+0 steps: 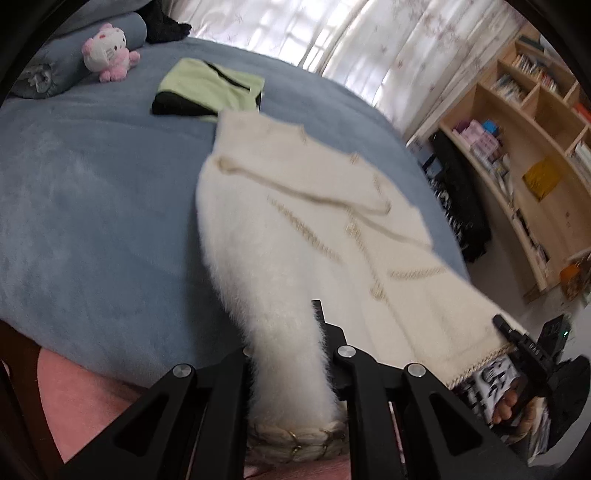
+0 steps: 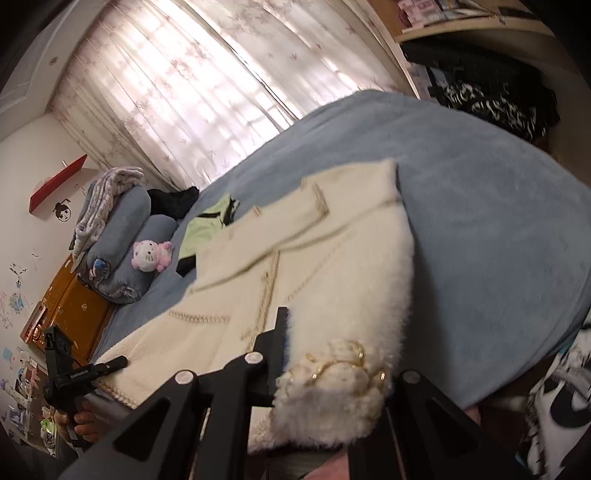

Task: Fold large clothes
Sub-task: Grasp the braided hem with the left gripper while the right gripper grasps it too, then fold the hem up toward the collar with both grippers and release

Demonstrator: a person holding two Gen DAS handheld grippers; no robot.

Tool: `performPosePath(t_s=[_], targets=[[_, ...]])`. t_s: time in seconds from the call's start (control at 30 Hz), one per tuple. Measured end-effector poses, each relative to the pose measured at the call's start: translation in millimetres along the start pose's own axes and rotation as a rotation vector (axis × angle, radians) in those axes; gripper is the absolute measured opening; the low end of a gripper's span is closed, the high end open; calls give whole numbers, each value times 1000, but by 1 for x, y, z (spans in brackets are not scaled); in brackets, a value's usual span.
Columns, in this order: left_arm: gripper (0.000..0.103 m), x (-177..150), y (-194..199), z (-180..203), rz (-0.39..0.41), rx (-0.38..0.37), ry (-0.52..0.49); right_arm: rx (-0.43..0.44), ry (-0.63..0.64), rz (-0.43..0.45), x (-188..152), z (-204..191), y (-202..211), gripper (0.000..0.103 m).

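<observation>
I have the left gripper (image 1: pixel 291 373) pinching one fluffy cuff of the white coat (image 1: pixel 314 221), its jaws pressed together on the fabric with the gold-trimmed cuff end hanging just below them. I have the right gripper (image 2: pixel 328 373) pinching the other cuff the same way, the fur bunched between its jaws. The coat lies face up on the blue bed (image 1: pixel 92 184), its near end lifted off the bed toward both grippers, its far end resting flat on the bed. Beyond the coat's far end, touching or just overlapping it, lies a folded green garment (image 1: pixel 207 88) with black parts. Farther from the coat, near the rolled blue pillows, sits a pink-and-white plush (image 1: pixel 107 51). To the coat's right in the left wrist view stands a bookshelf (image 1: pixel 524 155); curtains (image 1: pixel 332 33) hang behind the bed. In each wrist view I see the opposite gripper at the coat's hem edge.
</observation>
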State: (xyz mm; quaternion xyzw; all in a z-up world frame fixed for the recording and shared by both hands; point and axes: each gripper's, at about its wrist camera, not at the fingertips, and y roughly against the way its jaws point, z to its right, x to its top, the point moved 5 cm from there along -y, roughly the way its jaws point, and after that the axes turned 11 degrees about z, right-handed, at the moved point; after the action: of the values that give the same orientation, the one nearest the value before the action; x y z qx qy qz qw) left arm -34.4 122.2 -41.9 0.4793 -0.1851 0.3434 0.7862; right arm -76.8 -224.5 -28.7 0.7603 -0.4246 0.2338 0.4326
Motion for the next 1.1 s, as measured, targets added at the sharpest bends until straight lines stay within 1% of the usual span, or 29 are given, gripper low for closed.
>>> performPosePath(t_s=[0.1, 0.17, 0.2, 0.33, 0.37, 0.47, 0.53, 0.6, 0.63, 0.67, 0.7, 0.73, 0.77, 0.8, 0.83, 0.87, 0.93, 1.0, 1.1], targets=[[7, 38, -2, 2, 54, -16, 0, 12, 24, 45, 29, -5, -10, 7], [7, 73, -14, 2, 96, -22, 5, 13, 27, 65, 53, -7, -25, 7], [7, 84, -19, 3, 107, -22, 11, 14, 21, 74, 67, -6, -36, 7], [8, 148, -66, 1, 136, -5, 2, 17, -11, 89, 118, -1, -93, 7], [8, 165, -83, 0, 141, 11, -7, 12, -13, 90, 128, 0, -107, 7], [9, 196, -124, -6, 140, 38, -26, -19, -4, 84, 155, 4, -159, 8], [10, 211, -155, -14, 122, 58, -20, -45, -10, 64, 169, 10, -199, 9], [13, 222, -194, -26, 93, 87, -13, -79, -22, 31, 174, 17, -236, 11], [15, 223, -212, -33, 69, 96, -7, -106, -21, 5, 175, 23, -258, 14], [20, 226, -232, -40, 36, 107, 0, -132, -11, -31, 174, 28, -279, 16], [22, 227, -257, -49, -14, 107, 20, -144, -10, -61, 172, 34, -294, 20], [29, 225, -270, -55, -47, 101, 31, -151, -22, -104, 166, 40, -312, 30], [35, 224, -289, -62, -86, 102, 44, -152, -34, -135, 161, 45, -324, 35], [38, 221, -300, -66, -107, 103, 55, -155, -37, -154, 155, 50, -334, 45], [46, 219, -312, -71, -126, 100, 73, -159, -29, -157, 151, 52, -340, 49], [50, 218, -321, -76, -143, 97, 98, -153, -18, -160, 146, 53, -345, 50], [55, 217, -331, -81, -161, 79, 137, -128, -4, -171, 137, 52, -349, 55], [56, 220, -334, -86, -159, 56, 167, -126, 28, -184, 128, 54, -350, 56], [57, 222, -335, -88, -180, 21, 197, -159, 102, -207, 118, 58, -350, 56]])
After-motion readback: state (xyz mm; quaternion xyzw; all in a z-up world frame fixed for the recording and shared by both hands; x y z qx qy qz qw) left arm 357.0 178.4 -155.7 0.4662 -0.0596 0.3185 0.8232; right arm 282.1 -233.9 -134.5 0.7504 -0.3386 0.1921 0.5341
